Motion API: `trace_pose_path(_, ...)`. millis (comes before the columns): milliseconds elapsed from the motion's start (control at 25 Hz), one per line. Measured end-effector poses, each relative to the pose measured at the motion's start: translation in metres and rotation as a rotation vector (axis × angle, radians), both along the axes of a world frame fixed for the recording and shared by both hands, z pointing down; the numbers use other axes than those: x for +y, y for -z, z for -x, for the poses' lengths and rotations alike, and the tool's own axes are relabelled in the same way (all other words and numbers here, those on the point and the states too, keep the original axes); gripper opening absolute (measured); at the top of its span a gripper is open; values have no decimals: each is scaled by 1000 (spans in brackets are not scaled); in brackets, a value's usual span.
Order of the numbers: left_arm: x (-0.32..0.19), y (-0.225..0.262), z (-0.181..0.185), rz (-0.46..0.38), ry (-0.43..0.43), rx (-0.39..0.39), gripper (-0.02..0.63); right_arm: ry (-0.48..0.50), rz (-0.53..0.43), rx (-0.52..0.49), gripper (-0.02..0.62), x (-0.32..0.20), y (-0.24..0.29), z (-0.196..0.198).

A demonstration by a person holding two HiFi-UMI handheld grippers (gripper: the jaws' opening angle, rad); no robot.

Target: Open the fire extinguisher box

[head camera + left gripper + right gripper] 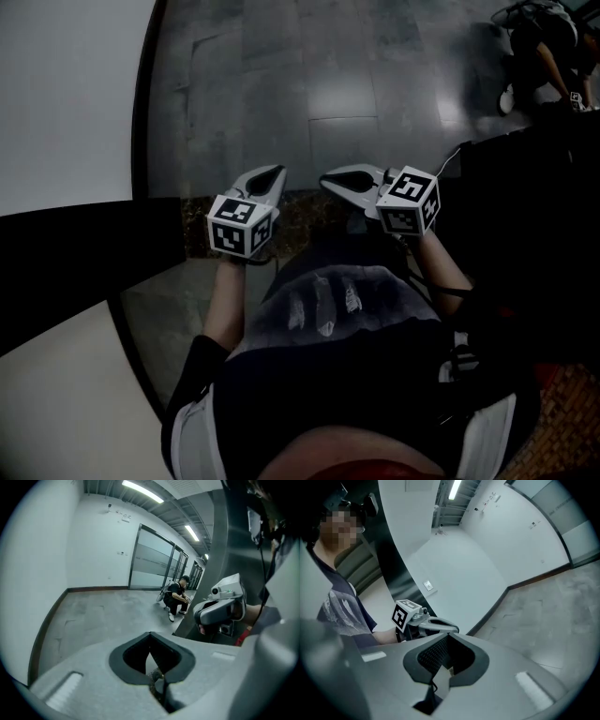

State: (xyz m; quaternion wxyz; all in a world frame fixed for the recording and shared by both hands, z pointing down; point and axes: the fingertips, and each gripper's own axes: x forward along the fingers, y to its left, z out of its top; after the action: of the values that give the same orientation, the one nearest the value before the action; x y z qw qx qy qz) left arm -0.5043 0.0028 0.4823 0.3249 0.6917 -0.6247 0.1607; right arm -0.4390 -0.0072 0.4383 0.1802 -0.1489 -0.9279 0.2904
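Observation:
No fire extinguisher box can be made out in any view. Both grippers are held out in front of my chest over the grey stone floor. In the head view my left gripper (276, 172) and my right gripper (328, 179) point toward each other, tips a short way apart. My left gripper (150, 634) has its jaws closed tip to tip with nothing between them. My right gripper (447, 635) also shows its jaws meeting at the tips, empty. Each gripper view catches the other tool: the right one (219, 607) and the left one (423, 619).
A white curved wall (66, 94) with a dark baseboard runs along the left. A dark metal panel (530, 206) stands close on the right. Farther off, a person crouches (177, 597) on the floor beside a wheeled frame, near glass partitions (150, 559).

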Motion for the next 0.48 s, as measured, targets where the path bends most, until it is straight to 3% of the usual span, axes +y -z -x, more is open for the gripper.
trace_pose_path(160,-45,5,-8,16,-57,-29,3,-19,32,-14,0,-38,-4,-5)
trace_pose_path(480,-139,13,-74,15,-221,-69,3,-70,64,-30,0,-116,-8,-55)
